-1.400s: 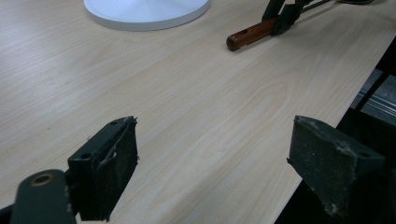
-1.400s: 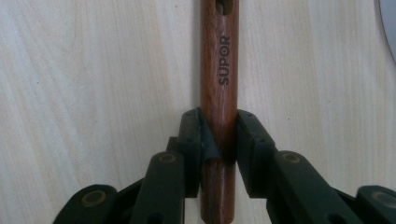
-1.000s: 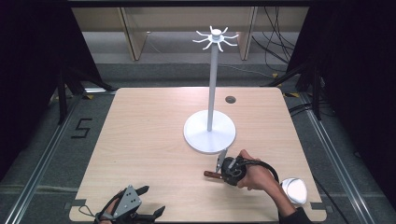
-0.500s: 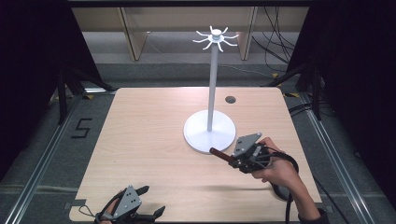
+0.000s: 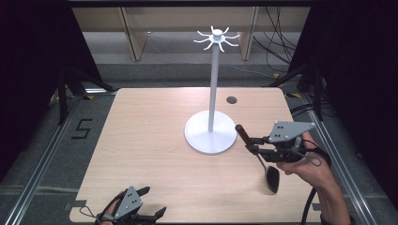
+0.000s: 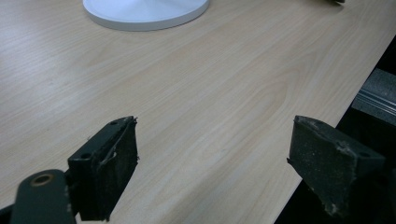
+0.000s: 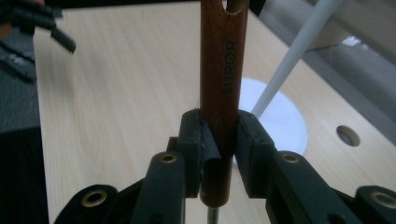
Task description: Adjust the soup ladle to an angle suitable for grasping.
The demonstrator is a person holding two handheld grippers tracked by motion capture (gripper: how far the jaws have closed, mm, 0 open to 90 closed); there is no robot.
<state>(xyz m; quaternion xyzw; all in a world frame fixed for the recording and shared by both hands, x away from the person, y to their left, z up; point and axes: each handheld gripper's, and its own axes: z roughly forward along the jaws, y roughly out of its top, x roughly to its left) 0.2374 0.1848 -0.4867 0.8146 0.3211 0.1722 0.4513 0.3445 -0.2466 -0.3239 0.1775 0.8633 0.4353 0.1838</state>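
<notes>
A spoon with a brown wooden handle (image 5: pixel 241 133) and a metal bowl (image 5: pixel 271 179) is held above the right side of the table. My right gripper (image 5: pixel 251 145) is shut on the handle (image 7: pixel 223 70), which points up and left toward the white stand's round base (image 5: pixel 210 133). The bowl hangs back toward the person's hand. The stand's thin pole (image 5: pixel 214 89) rises to a ring of hooks (image 5: pixel 216 37). My left gripper (image 5: pixel 152 202) rests at the table's near edge, open, with only bare wood between its jaws (image 6: pixel 215 172).
The wooden table (image 5: pixel 141 140) has a small round hole (image 5: pixel 231 100) behind the stand. Its near edge drops to dark floor (image 6: pixel 373 93) beside the left gripper. Cables and black frames lie around the table.
My right gripper has carried the spoon to the right and farther from the person, raising it. The handle now points at the stand's base. The left gripper has stayed put.
</notes>
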